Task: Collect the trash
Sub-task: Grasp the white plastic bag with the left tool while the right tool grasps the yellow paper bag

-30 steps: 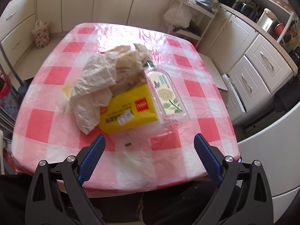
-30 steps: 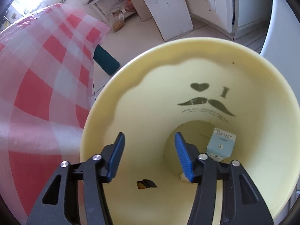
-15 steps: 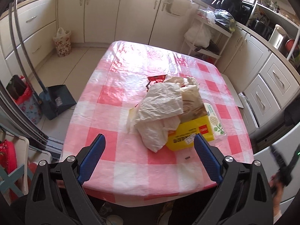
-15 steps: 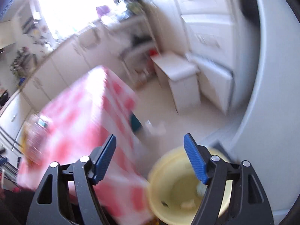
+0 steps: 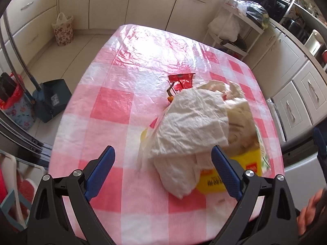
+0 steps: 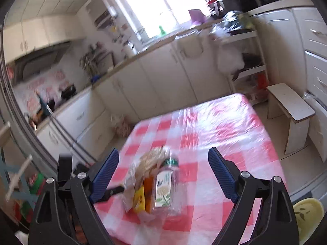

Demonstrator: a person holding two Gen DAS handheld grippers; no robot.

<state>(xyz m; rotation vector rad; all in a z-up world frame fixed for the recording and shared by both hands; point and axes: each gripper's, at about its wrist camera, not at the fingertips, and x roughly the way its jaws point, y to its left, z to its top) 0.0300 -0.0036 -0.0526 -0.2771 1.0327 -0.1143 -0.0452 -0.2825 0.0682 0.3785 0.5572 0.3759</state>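
Observation:
A pile of trash lies on the pink checked table [image 5: 114,106]: crumpled white paper [image 5: 190,126] over a yellow box [image 5: 243,169], with a red wrapper [image 5: 181,80] behind it. My left gripper [image 5: 162,169] is open and empty, just in front of the paper. In the right wrist view the same pile shows with a clear plastic bottle [image 6: 165,185] lying beside the yellow box [image 6: 139,200]. My right gripper [image 6: 163,175] is open and empty, above the table's near edge. The yellow bin [image 6: 308,218] sits low at the right.
White cabinets [image 5: 102,4] run around the room. A dustpan [image 5: 51,100] and bags [image 5: 14,106] stand on the floor left of the table. A small white bench [image 6: 290,110] and a shelf rack [image 6: 245,47] stand to the right.
My right gripper has swung up from inside the yellow bin to face the table and has opened wider. My left gripper has moved back and left, then closer to the paper.

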